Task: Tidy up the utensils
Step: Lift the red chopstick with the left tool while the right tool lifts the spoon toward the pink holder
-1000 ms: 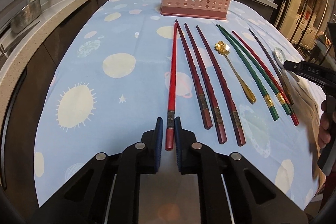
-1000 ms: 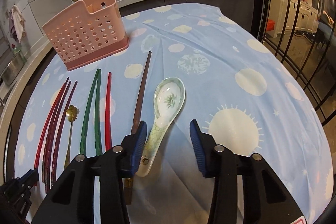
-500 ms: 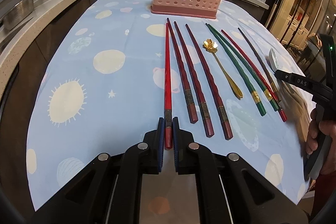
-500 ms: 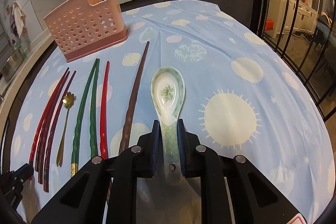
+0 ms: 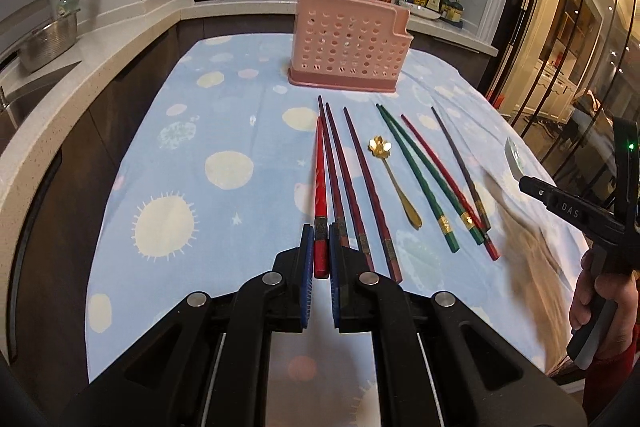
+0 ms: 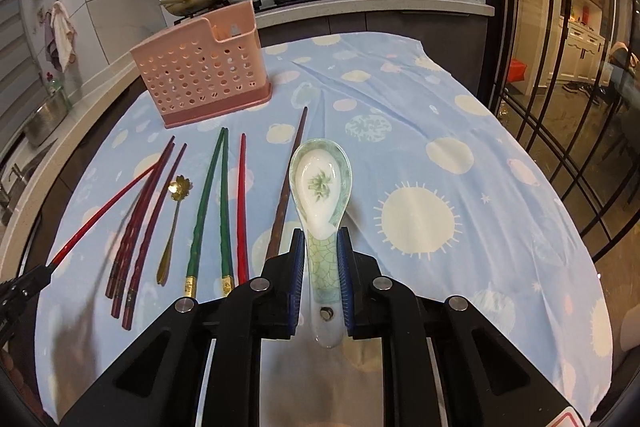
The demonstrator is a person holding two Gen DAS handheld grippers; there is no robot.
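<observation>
Ahead, pink basket (image 5: 349,51) beyond chopsticks (image 5: 416,171)

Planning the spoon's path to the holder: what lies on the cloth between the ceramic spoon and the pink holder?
In the right wrist view, only bare cloth and the brown chopstick's tip lie between the ceramic spoon and pink holder.

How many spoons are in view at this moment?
2: a ceramic spoon clamped in the right gripper, and a gold spoon lying loose on the cloth. None looks hidden.
</observation>
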